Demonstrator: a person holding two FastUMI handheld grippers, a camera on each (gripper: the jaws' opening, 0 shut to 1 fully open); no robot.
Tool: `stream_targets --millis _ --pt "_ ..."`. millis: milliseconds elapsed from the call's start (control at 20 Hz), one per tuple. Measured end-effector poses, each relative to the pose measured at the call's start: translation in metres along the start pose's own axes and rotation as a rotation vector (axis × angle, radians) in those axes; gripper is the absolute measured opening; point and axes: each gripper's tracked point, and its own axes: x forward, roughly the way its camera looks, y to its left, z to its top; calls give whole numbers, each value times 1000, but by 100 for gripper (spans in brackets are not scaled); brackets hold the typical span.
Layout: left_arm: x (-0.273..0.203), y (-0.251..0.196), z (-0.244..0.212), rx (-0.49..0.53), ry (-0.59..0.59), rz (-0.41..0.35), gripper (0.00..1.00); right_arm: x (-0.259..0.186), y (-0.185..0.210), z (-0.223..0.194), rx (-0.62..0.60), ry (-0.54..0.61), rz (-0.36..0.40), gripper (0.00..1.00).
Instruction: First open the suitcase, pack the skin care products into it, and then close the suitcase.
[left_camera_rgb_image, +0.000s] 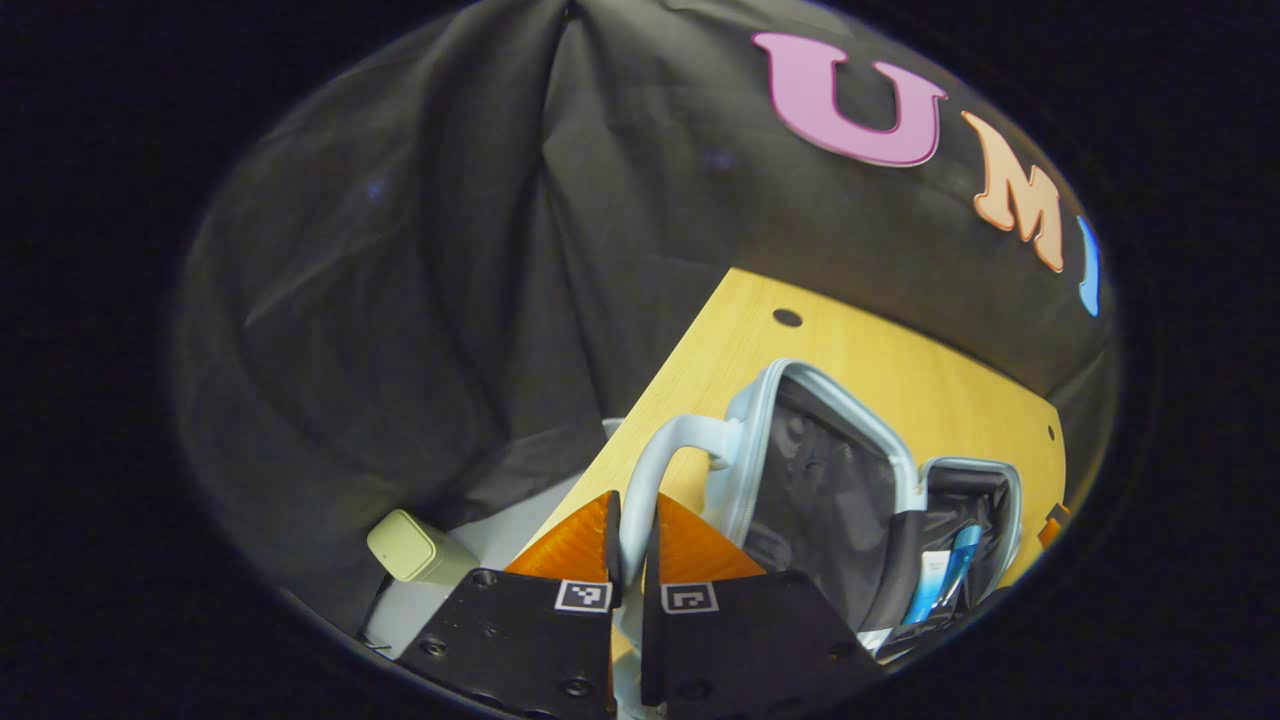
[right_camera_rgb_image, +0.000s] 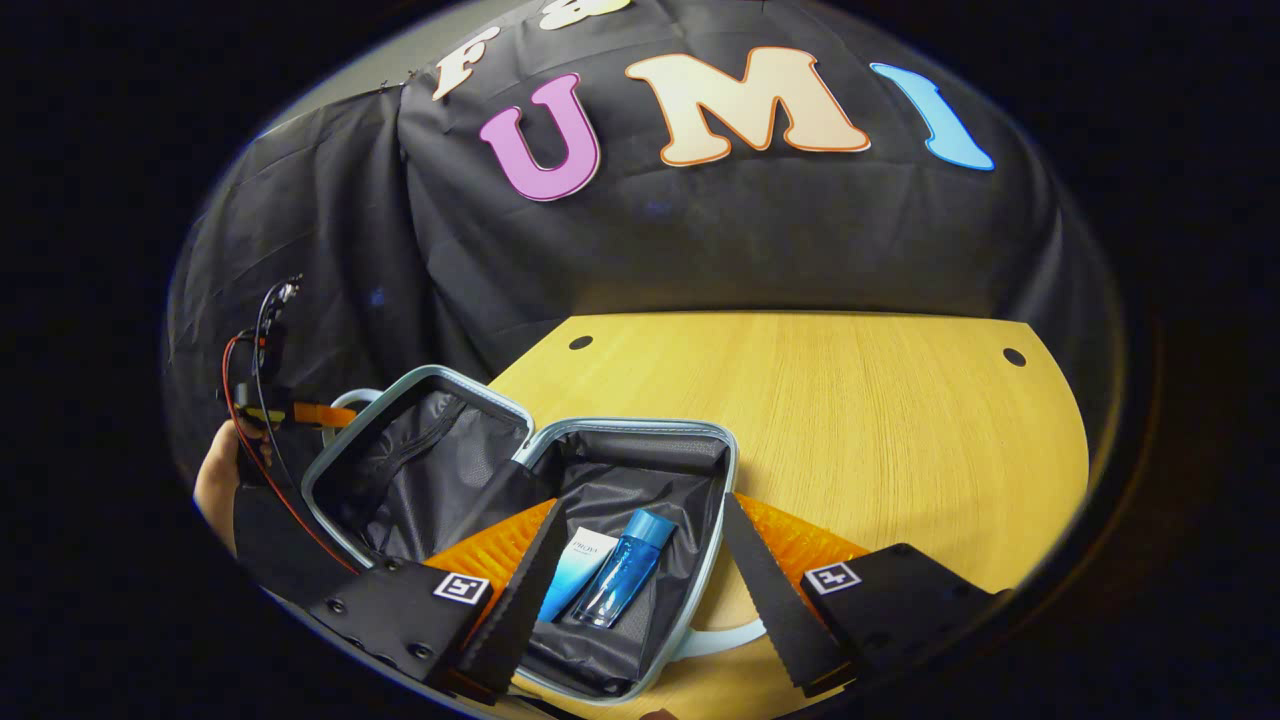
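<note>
Left gripper (left_camera_rgb_image: 632, 560): in the left gripper view we see our two fingers drawn together on the pale handle (left_camera_rgb_image: 660, 455) of the suitcase lid, one finger on each side of it, both pressing it.
Lid (left_camera_rgb_image: 820, 470): we hold it raised on its edge by that handle; its dark lining faces the base, and a light blue zip rim runs round it.
Same gripper from afar: in the right gripper view we find it at the far left, at the lid's outer side (right_camera_rgb_image: 300, 412), with a hand (right_camera_rgb_image: 215, 480) behind it and red and black wires above.
Right gripper (right_camera_rgb_image: 640, 590): we keep its fingers spread wide and holding nothing, over the near edge of the suitcase base.
Suitcase (right_camera_rgb_image: 722, 480): it lies open on the wooden table (right_camera_rgb_image: 860, 430), base flat, lid (right_camera_rgb_image: 420, 460) tilted up on the left.
Skin care products: a blue bottle (right_camera_rgb_image: 622, 568) and a white and blue box (right_camera_rgb_image: 578, 568) lie side by side, touching, on the dark lining of the base.
Off the table: in the left gripper view we see a small pale box-shaped object (left_camera_rgb_image: 415, 548) below the table's edge.
</note>
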Motion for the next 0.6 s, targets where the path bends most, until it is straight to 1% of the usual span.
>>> stream_targets --millis 150,250,500,600 --pt "-25 -29 16 92 -54 13 2 -13 -8 4 -23 -21 21 98" --pt "-43 -47 25 119 -81 3 2 -20 -12 5 -17 -31 36 98" --pt "-90 -107 49 84 -170 -131 2 -35 -24 12 -11 -58 58 98" --pt "-108 -136 57 95 -205 -202 2 -42 -30 11 -11 -67 57 98"
